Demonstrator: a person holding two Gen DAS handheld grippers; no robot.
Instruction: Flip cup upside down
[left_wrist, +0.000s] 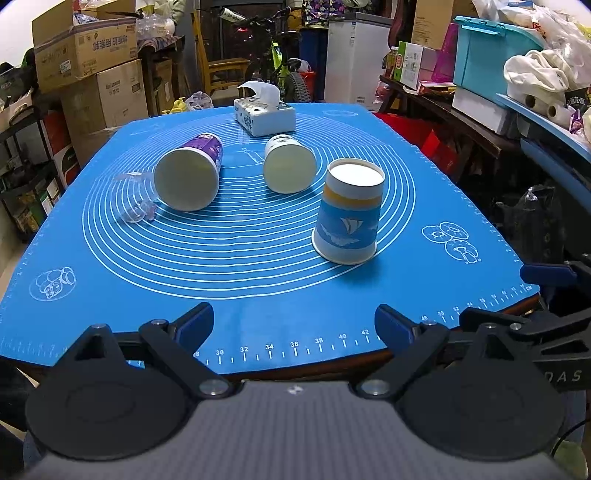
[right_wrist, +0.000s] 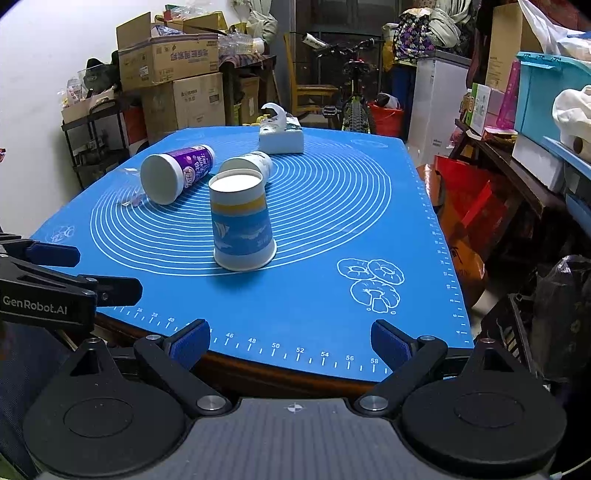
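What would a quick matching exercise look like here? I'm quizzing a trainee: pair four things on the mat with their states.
Things:
1. blue sailboat cup
2. purple-label cup
3. clear plastic cup
4. tissue box

States:
A. on its side, base toward the camera
B. at the mat's far edge
C. standing upside down
D. on its side, see-through

Pairs: 1-C, 2-A, 3-D, 4-B

In the right wrist view, the blue-and-white sailboat-print paper cup hides most of the plain white paper cup lying behind it. The clear plastic cup left of it is barely discernible.
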